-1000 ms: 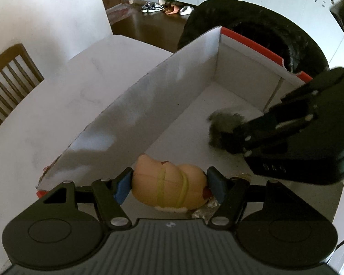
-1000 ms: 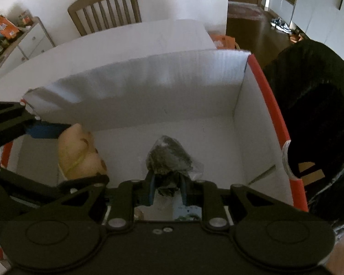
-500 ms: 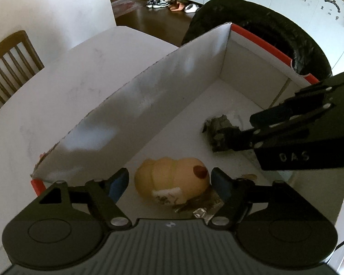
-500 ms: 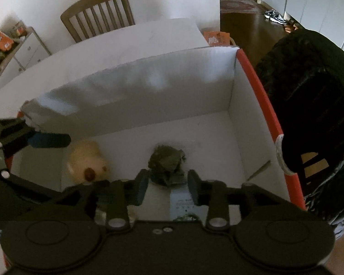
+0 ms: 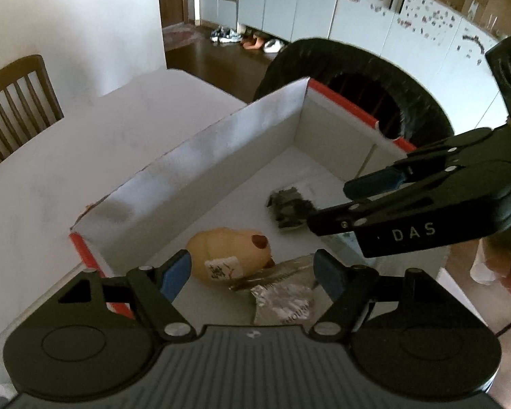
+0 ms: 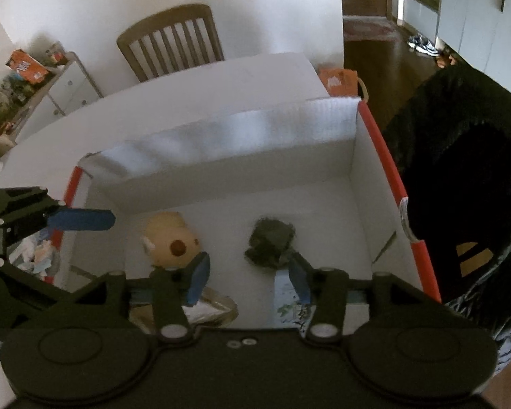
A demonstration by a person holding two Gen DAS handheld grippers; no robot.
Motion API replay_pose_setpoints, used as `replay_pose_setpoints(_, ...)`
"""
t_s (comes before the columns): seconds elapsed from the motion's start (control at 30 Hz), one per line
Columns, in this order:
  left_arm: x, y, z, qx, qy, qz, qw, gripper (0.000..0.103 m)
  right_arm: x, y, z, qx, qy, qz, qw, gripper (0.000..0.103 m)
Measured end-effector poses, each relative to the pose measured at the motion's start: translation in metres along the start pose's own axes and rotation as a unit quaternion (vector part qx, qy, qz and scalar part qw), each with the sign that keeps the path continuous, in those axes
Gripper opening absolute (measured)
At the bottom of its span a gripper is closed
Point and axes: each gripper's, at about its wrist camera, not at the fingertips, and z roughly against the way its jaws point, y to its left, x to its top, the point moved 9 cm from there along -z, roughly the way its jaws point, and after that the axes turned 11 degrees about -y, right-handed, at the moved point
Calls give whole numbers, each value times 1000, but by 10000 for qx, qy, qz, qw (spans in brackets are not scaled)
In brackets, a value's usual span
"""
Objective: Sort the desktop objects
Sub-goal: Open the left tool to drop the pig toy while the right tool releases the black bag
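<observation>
A white cardboard box with red rims [image 5: 221,170] [image 6: 385,156] stands on the white table. On its floor lie a tan squishy toy [image 5: 230,252] [image 6: 170,240] and a dark crumpled wad [image 5: 288,206] [image 6: 271,243]. My left gripper [image 5: 252,272] hangs open above the toy, touching nothing. The jaws of my right gripper [image 6: 250,277] are opening; the wad lies free on the box floor beyond its fingertips. In the left wrist view the right gripper [image 5: 351,201] reaches in from the right, above the wad.
Foil and paper wrappers [image 5: 282,301] [image 6: 207,306] lie on the box's near floor. A black-bagged bin [image 5: 354,78] [image 6: 466,197] stands right beside the box. A wooden chair [image 6: 173,41] is at the table's far side. A person's hand [image 5: 504,266] holds the right gripper.
Both grippers let go and rose: the toy dropped from the left one onto the box floor, and the right one opened off the wad, which now lies loose.
</observation>
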Motion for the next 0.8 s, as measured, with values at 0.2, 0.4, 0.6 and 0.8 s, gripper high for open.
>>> replay_pose_setpoints(0.2,-1,-2,24,21,-263,115,9996,78,0,12,23,165,-192,117,9996,59)
replay_pose_setpoints(0.4,-7,-7,45,32,-441,137,9989,78,1,16,40,210,-481,151,9985,67)
replay_pose_setpoints(0.6,-10,-9,60,54,-593,203,9980,78,-4,21,50,259,-667,212,9972,73)
replay_pose_setpoints(0.8,-15,-10,73,63,-711,283,9971,78,-7,31,59,387,-816,381,9952,81)
